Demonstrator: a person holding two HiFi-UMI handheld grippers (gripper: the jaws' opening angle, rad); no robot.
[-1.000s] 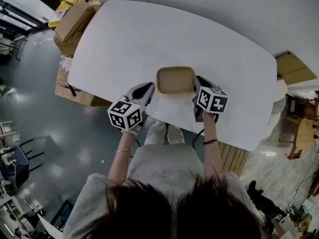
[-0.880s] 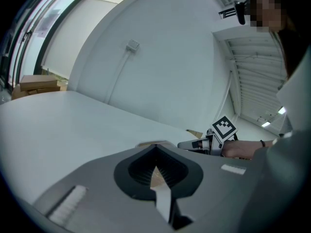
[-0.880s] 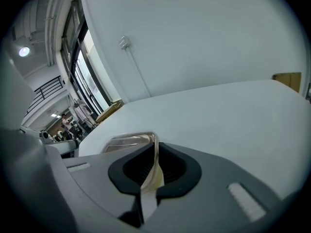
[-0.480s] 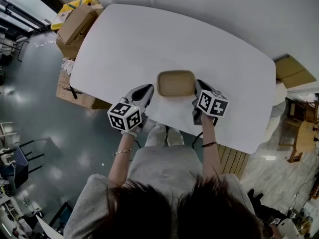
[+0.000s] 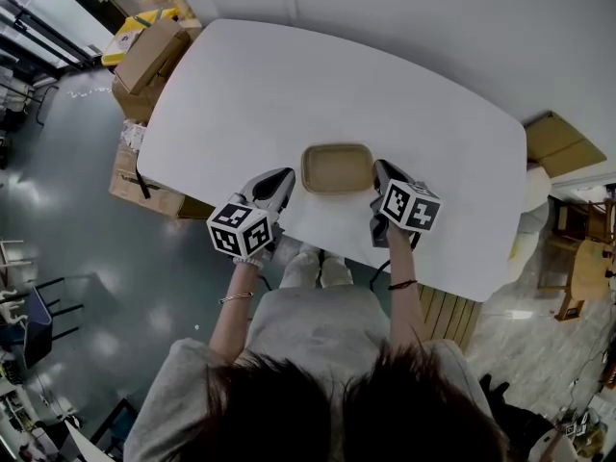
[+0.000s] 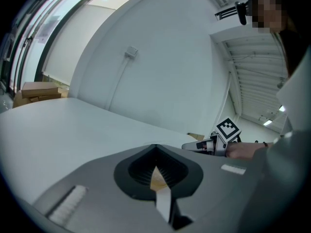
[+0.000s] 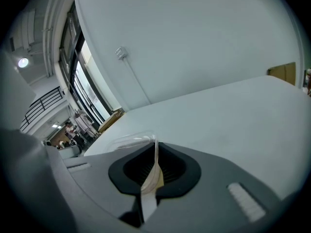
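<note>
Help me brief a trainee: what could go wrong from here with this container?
The left gripper and right gripper each pinch only a thin strip of rim on the container, so it could slip out. Uneven moves could twist or tilt it. It is near the table edge, so a drop might miss.
</note>
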